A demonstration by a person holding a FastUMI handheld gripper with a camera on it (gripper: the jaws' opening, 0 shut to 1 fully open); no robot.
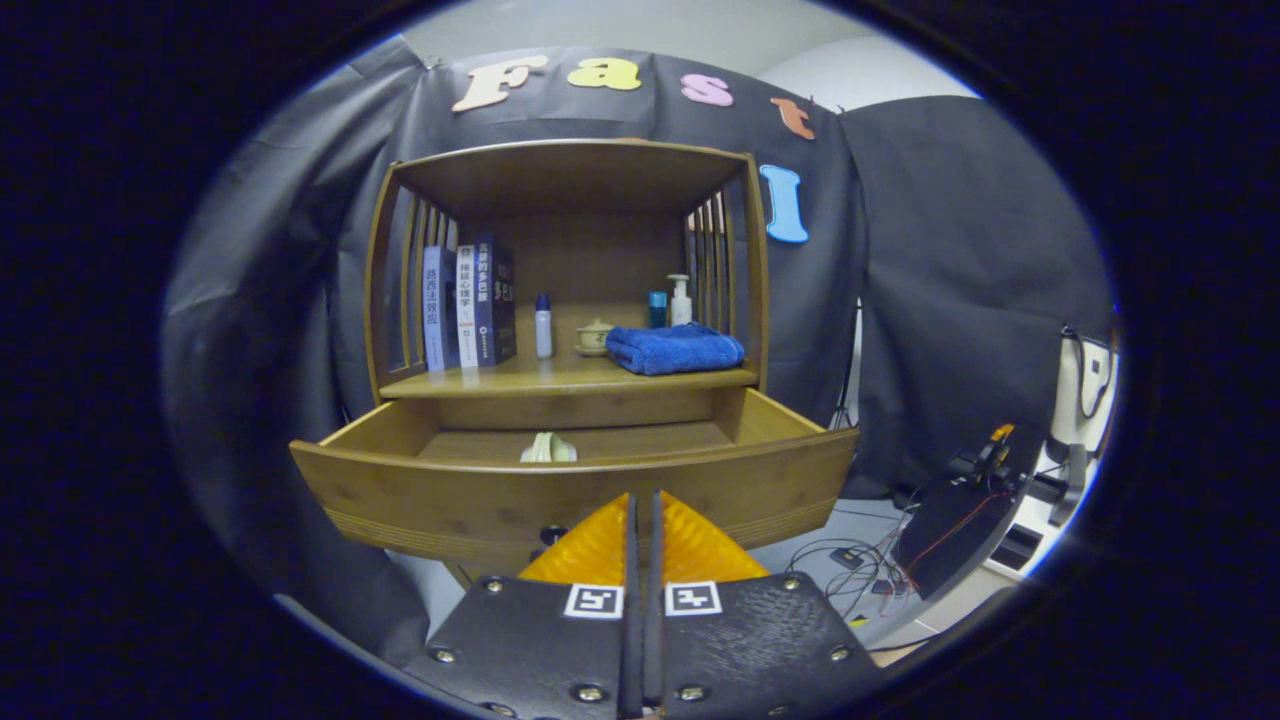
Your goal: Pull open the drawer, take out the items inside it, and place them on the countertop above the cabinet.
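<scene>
Claw (645,500) fingers pressed together, one open drawer (570,490), one pale item (548,449) inside

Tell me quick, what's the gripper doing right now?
Gripper: fingers shut together, holding nothing, at the front of the open drawer.

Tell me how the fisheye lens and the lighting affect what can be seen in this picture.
Gripper view: the fisheye bows the open drawer front and cabinet top into curves; light is dim and even, without glare; the shelf's back is shadowed; the pale item in the drawer is half hidden by the front, too small to identify; the gripper, fingers together, looks sharp before the drawer.
</scene>
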